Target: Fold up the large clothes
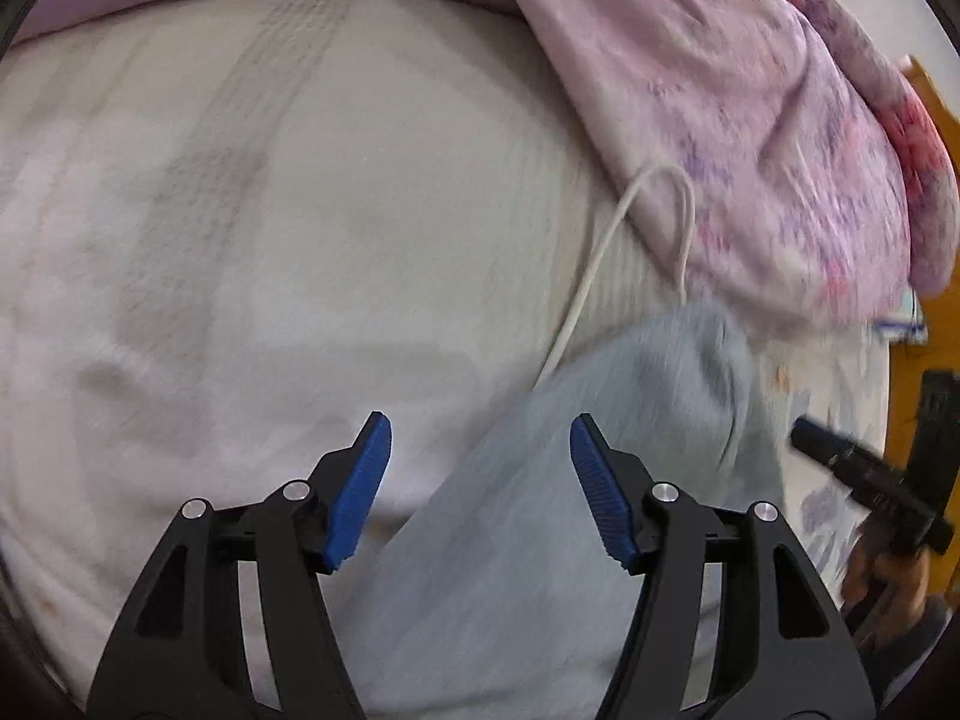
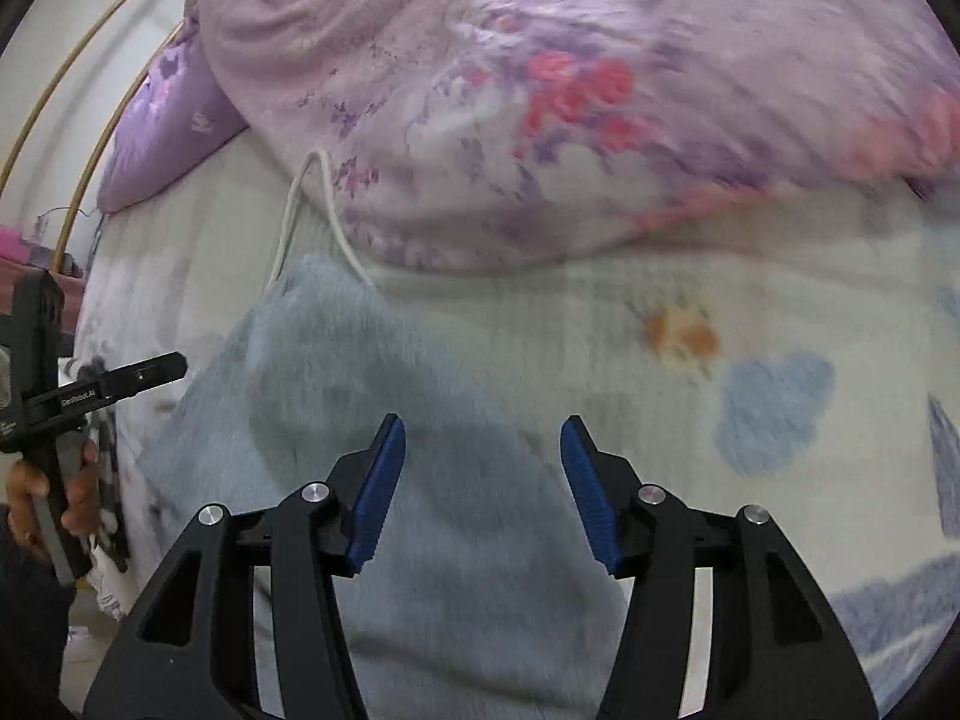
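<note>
Both claws apart, empty: left claw [image 1: 480, 480], right claw [image 2: 483, 483] hover over grey fleece garment [image 2: 384, 420], frame centre-bottom on bed [image 1: 240, 210]. Pinch edges, not bulk, avoid white cord [image 2: 288, 222].

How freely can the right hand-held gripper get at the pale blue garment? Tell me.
Probably yes. The right hand-held gripper is open, with the pale blue garment lying directly ahead of its fingers and nothing between them. The floral quilt and white cord lie beyond it, off the path.

Pale blue-grey fleece garment [image 2: 420, 420], lilac floral quilt [image 2: 540, 90] (pink blooms), white cord [image 1: 600, 252], blue-padded black jaws.
</note>
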Action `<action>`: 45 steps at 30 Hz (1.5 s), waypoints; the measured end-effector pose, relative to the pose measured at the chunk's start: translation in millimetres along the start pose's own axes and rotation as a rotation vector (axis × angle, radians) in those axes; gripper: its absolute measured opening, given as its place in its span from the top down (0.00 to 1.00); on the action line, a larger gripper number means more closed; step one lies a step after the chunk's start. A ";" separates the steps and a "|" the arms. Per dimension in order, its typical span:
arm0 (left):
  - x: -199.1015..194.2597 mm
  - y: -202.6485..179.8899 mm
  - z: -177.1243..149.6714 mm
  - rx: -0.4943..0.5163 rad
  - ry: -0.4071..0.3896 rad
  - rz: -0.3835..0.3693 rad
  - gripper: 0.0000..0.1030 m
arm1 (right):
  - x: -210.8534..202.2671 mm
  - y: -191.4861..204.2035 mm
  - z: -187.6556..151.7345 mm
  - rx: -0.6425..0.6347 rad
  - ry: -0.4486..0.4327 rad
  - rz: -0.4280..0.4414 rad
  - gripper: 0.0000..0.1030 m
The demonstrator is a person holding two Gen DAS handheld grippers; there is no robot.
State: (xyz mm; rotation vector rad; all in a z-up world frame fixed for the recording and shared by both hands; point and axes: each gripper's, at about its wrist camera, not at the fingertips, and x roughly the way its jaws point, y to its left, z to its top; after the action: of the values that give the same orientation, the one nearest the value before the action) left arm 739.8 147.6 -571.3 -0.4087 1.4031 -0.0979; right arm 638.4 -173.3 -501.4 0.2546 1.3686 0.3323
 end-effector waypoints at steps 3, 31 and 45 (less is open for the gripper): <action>17.8 -7.4 5.4 -0.009 0.046 -0.021 0.39 | 17.5 0.1 8.4 0.060 0.017 0.097 0.50; -158.3 -71.4 -221.3 0.349 -0.349 0.083 0.97 | -126.8 89.3 -209.4 -0.231 -0.364 -0.036 0.96; -110.5 14.5 -393.3 -0.085 -0.007 0.053 0.95 | -75.5 48.6 -366.7 0.132 -0.047 -0.018 0.69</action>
State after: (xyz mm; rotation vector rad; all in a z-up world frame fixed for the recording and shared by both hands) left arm 336.7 108.2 -515.9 -0.4417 1.4140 0.0064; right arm 261.5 -162.1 -482.8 0.3574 1.3477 0.2202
